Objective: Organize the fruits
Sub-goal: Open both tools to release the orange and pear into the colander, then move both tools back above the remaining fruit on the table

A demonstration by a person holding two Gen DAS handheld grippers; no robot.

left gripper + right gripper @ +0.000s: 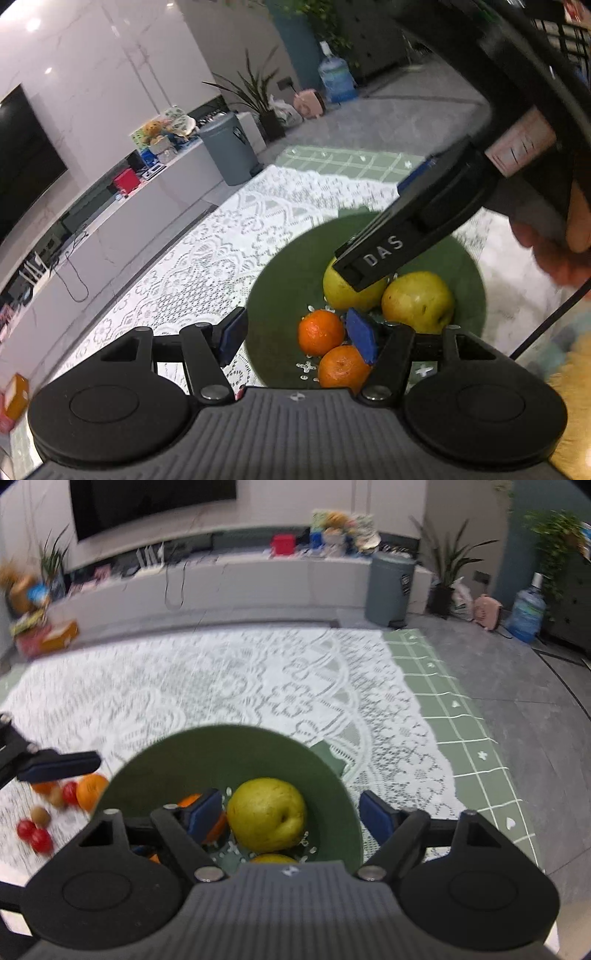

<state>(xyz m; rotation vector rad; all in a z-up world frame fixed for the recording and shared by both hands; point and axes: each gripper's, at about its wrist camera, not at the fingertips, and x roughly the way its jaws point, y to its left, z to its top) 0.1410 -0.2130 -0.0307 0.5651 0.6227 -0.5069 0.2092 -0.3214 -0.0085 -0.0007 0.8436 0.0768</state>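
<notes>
A: Where did we see the fruit?
B: Two yellow-green pears (417,301) and two oranges (320,331) lay in the round green bowl (280,295) on the lace-covered table (207,251).
A: And our hand-held grippers?
B: The left hand-held gripper (299,339) and the right hand-held gripper (291,818) were both spread, holding nothing.

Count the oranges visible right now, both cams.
3, possibly 4. Two sit side by side in the green bowl: orange and orange. A third orange lies on the lace cloth left of the bowl; beside it a blurred orange shape may be another.
</notes>
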